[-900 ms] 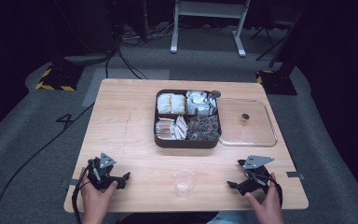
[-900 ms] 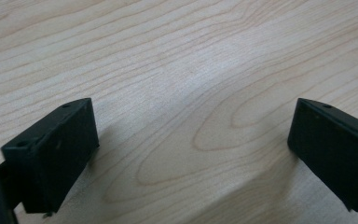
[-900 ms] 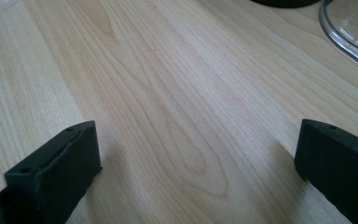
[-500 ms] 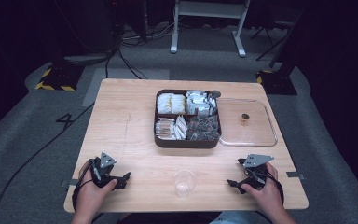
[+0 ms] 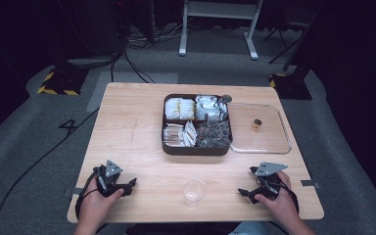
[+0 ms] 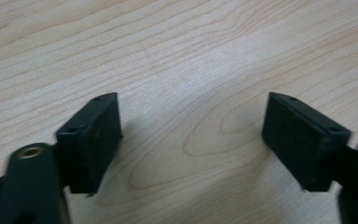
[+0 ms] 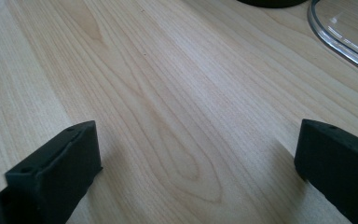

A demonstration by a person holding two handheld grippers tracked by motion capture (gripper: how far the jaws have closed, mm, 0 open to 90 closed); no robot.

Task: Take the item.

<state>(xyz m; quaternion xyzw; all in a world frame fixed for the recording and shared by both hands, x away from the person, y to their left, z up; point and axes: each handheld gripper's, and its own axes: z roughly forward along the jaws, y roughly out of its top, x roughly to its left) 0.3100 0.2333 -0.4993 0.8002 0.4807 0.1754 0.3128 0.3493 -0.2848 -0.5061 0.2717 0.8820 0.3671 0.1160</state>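
So there's a light wooden table [image 5: 127, 127] with both grippers parked near its front edge. The left gripper [image 5: 122, 185] sits at the front left corner in the person's left hand [image 5: 94, 208], jaws spread wide with nothing between them; in the left gripper view it's just bare wood grain in the gap. The right gripper [image 5: 247, 183] is at the front right in the right hand [image 5: 280, 205], also wide open and holding nothing.

Between the two, close to the front edge, stands a small clear plastic cup [image 5: 194, 191], upright and well apart from both grippers. Farther back, around the middle of the table, is a dark brown tray [image 5: 196, 150] split into four compartments, stuffed with packets: whitish ones on the left side, silvery ones back right, darker ones front right. Touching its right side lies a clear lid [image 5: 274, 142], flat on the table, with a small dark knob [image 5: 257, 123] on it. The lid's rim peeks into the right gripper view's top right corner.

Floor behind is grey with cables [image 5: 132, 63] and a white stand [image 5: 218, 24].
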